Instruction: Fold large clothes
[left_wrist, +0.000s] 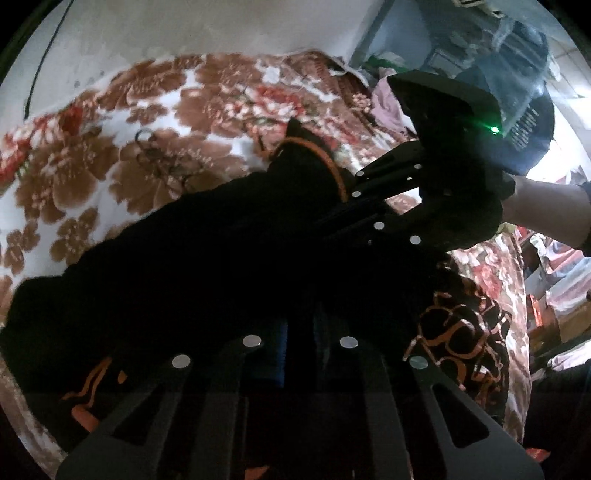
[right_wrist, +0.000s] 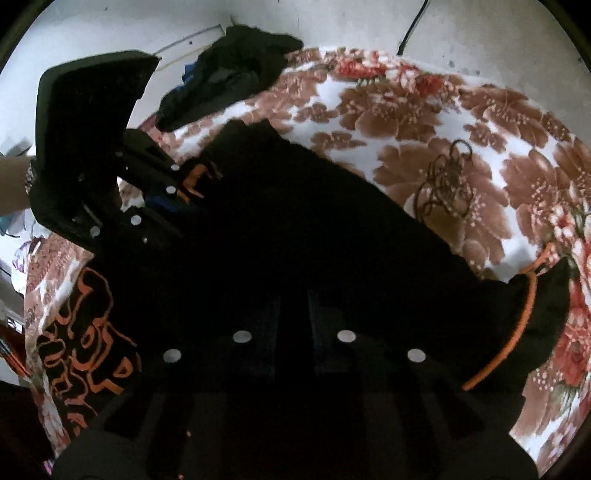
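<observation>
A large black garment (left_wrist: 192, 258) with orange lettering and orange trim lies across a floral blanket; it also fills the right wrist view (right_wrist: 303, 229). My left gripper (left_wrist: 297, 325) is shut on a fold of the black garment, its fingers buried in dark cloth. It shows in the right wrist view (right_wrist: 181, 206) at the garment's left edge. My right gripper (right_wrist: 295, 314) is shut on the black garment too. It shows in the left wrist view (left_wrist: 332, 206), gripping the cloth near the orange-trimmed edge (left_wrist: 332, 166).
The floral brown, red and white blanket (left_wrist: 129, 147) covers the bed (right_wrist: 461, 147). A tangle of dark thread (right_wrist: 443, 184) lies on it. A pile of dark clothes (right_wrist: 229, 85) sits at the far edge by the wall. Clutter and bags (left_wrist: 517, 74) stand beside the bed.
</observation>
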